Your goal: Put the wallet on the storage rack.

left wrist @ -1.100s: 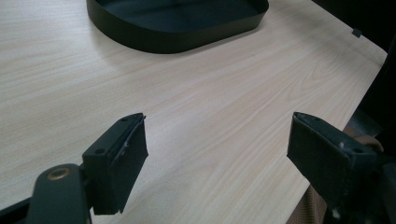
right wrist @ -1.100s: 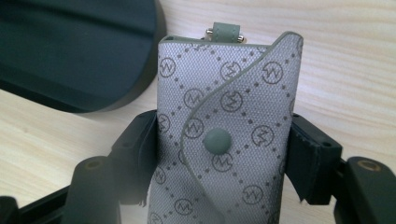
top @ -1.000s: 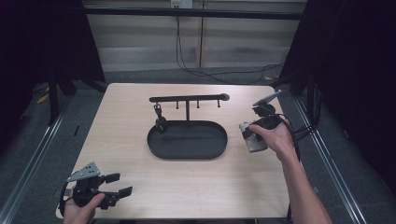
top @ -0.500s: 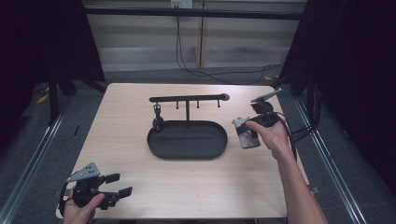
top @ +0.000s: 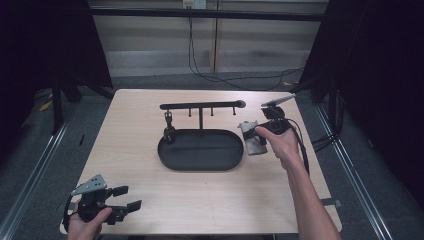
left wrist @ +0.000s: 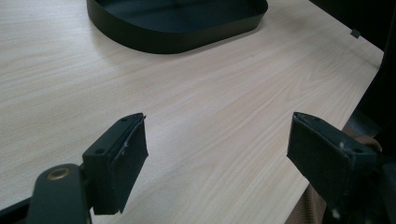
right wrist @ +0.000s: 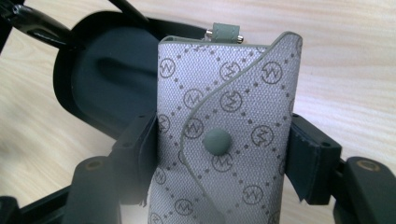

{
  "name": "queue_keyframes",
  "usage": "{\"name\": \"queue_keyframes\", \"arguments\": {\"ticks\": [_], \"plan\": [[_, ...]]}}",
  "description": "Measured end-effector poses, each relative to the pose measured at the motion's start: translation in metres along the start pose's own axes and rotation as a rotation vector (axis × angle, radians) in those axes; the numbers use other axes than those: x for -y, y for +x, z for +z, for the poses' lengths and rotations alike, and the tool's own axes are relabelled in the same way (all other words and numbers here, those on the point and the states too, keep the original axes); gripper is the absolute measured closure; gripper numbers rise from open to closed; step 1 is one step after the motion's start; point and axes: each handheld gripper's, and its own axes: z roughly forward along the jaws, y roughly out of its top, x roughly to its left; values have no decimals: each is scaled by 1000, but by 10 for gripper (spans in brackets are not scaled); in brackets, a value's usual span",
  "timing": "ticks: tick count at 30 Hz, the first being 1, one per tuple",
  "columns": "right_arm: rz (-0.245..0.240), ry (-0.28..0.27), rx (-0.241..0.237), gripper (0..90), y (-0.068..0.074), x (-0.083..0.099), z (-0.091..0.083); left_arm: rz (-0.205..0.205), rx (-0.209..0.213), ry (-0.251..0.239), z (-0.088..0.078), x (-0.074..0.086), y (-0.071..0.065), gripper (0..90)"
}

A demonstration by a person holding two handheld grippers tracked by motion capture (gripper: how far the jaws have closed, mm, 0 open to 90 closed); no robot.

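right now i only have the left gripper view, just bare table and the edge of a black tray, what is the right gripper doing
Observer: The right gripper is shut on a grey monogram key pouch, pads pressing its two sides.
Operator: where is that relative to the tray
Observer: In the high view the pouch sits just off the right end of the oval tray, over the table.
Operator: anything else by the tray
Observer: A black hook rack stands on a post at the tray's far side, with one small dark item hanging from its left hook.
Operator: and my gripper
Observer: The left gripper is open at the table's near left corner, nothing between its jaws.
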Motion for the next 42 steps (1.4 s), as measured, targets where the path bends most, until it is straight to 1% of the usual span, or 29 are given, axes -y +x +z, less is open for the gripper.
{"name": "queue_keyframes", "arguments": {"ticks": [7, 8, 11, 14, 16, 17, 20, 26, 30, 32, 34, 37, 38, 39, 40, 42], "plan": [[3, -23, -26, 339, 7, -3, 7, -1, 0, 0, 0, 0, 0, 198], [-6, -30, -30, 339, 7, -3, 9, -2, 2, 0, 0, 0, 0, 197], [1, -43, -47, 339, 9, -3, 12, -1, 0, 0, 0, 0, 0, 198], [-3, -59, -64, 339, 10, -4, 17, -2, 0, 1, 0, 0, 0, 197], [-1, -66, -73, 339, 13, -5, 20, -2, 1, -1, 0, 0, 0, 198], [4, -65, -69, 339, 14, -5, 21, -3, 1, -1, 0, 0, 0, 198], [-4, -76, -86, 339, 16, -6, 28, 1, 2, -2, 0, 0, 0, 197], [-12, -88, -106, 340, 22, -6, 40, 0, 4, -3, -1, 0, 0, 198], [-10, -90, -112, 339, 24, -5, 47, -1, 3, -3, -1, 0, 0, 198], [-5, -89, -118, 339, 25, -3, 53, 0, 4, -3, 0, 0, 0, 197], [-7, -95, -114, 339, 25, -1, 61, 0, 5, -2, 0, 0, 0, 197], [-3, -97, -110, 339, 25, 0, 64, 0, 5, -3, 0, 0, 0, 197], [7, -95, -107, 339, 26, 0, 66, -3, 7, -2, 0, 0, 0, 197], [1, -107, -98, 339, 25, 1, 69, -1, 7, -1, 0, 0, 1, 198], [-1, -107, -104, 339, 24, 2, 73, -4, 9, -1, 0, 0, 0, 197], [-1, -103, -100, 339, 25, 3, 76, -1, 8, -1, 0, 0, 0, 197]]}}
